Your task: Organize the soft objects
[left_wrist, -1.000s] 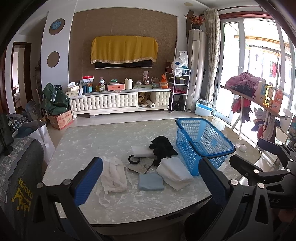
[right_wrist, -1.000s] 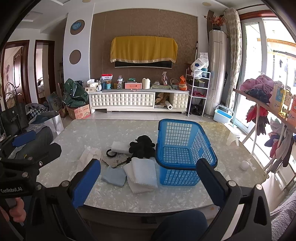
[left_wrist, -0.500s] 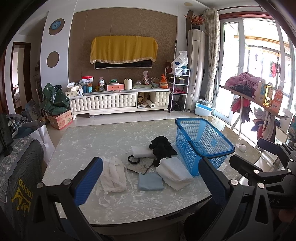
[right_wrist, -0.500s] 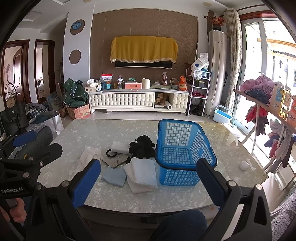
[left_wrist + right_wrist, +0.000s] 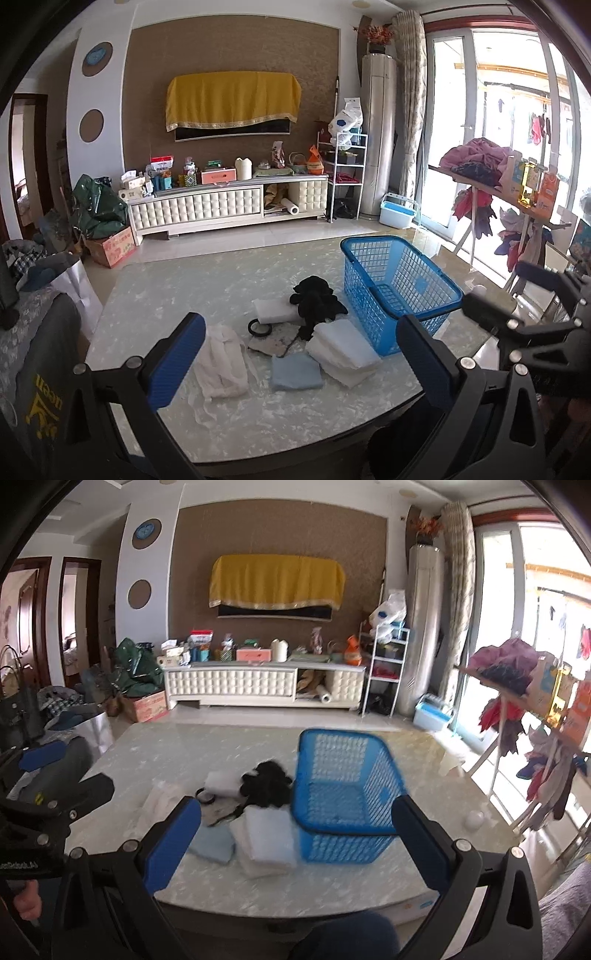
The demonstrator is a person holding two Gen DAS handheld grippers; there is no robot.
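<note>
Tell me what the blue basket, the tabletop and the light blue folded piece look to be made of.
Blue basket: moulded plastic, judging by its rigid open grid walls and smooth rim. Tabletop: polished stone or a marble-look surface, pale and mottled, with window glare on it; which one is unclear. Light blue folded piece: soft matte cloth, lying flat with rounded edges.

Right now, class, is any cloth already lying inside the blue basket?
No. In the left wrist view the blue basket shows only its bare mesh floor, while the cloths lie beside it on the marble table.
</note>
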